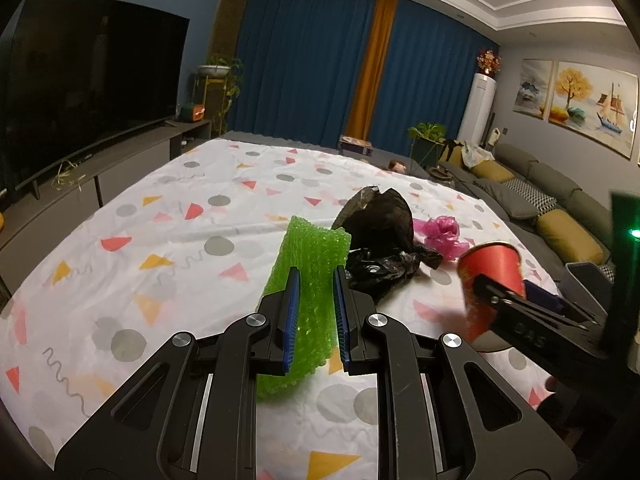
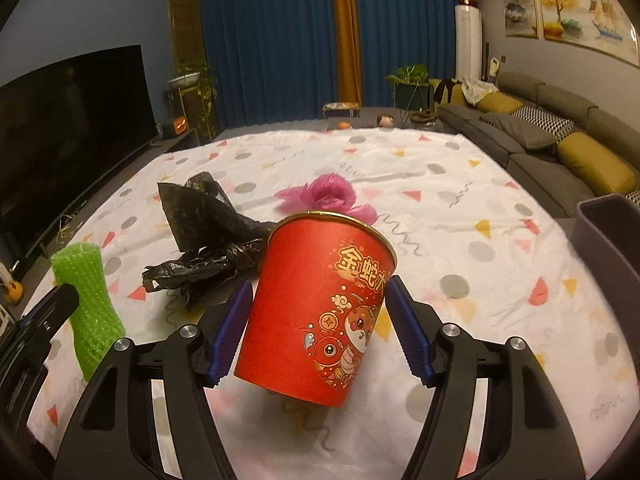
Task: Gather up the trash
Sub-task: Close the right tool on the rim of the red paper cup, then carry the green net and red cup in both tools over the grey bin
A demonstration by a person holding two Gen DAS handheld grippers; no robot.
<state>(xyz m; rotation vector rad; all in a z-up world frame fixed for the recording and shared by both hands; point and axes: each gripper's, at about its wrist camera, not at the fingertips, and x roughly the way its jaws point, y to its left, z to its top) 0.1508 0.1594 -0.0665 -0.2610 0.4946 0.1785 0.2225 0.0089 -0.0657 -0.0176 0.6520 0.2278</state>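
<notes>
The left tool is pinching the green bubble wrap upright. The right tool is clamping the red cup, lifting both for disposal

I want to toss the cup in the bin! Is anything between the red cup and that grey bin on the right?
Nothing visible blocks it. The red paper cup sits between the right gripper pads; only bare patterned sheet lies toward the dark grey bin. The black plastic bag and pink plastic bag lie on the other side.

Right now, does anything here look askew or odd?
The red cup tilts between the right jaws, its base off the cloth. The green wrap is pinched narrow in the left jaws. Nothing has spilled.
</notes>
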